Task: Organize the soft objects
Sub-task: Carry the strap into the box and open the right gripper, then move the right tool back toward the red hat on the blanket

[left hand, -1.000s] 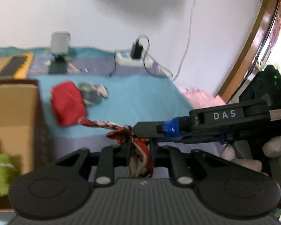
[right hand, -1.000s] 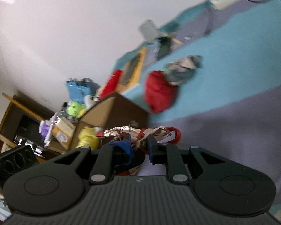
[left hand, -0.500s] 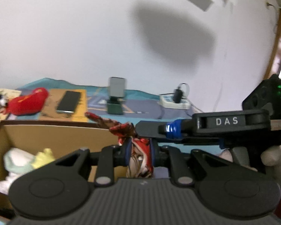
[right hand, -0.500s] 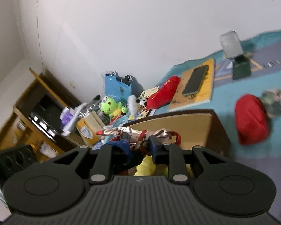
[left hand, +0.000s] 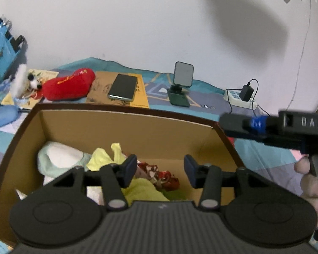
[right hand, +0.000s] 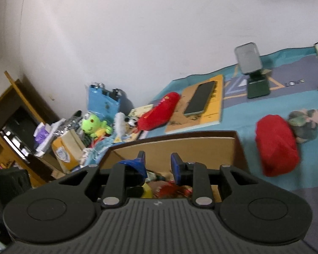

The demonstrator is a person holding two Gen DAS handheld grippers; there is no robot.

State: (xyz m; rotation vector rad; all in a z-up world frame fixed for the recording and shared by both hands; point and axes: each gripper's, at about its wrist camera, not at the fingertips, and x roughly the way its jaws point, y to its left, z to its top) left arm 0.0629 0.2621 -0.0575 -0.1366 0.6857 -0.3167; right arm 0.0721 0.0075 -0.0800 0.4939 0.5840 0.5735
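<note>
A cardboard box (left hand: 125, 127) stands on the bed; it also shows in the right wrist view (right hand: 201, 146). Inside lie a red patterned scarf (left hand: 159, 174), yellow-green cloth (left hand: 144, 190) and a pale mint cloth (left hand: 59, 158). My left gripper (left hand: 160, 169) is open and empty above the box, over the scarf. My right gripper (right hand: 158, 163) is open and empty over the box's near rim; the scarf (right hand: 171, 189) shows below it. The right gripper's body (left hand: 275, 127) reaches in from the right. A red soft bundle (right hand: 275, 144) and a grey-pink bundle (right hand: 305, 124) lie on the bed right of the box.
Behind the box lie a red plush (left hand: 67, 86), a phone (left hand: 123, 87) on an orange book, a phone stand (left hand: 181, 84) and a power strip with charger (left hand: 241, 97). A green frog plush (right hand: 93, 124), a blue bag (right hand: 103, 101) and clutter sit at the left.
Both grippers carried the scarf from over the bed to above the box, then opened. The scarf has dropped into the box.
</note>
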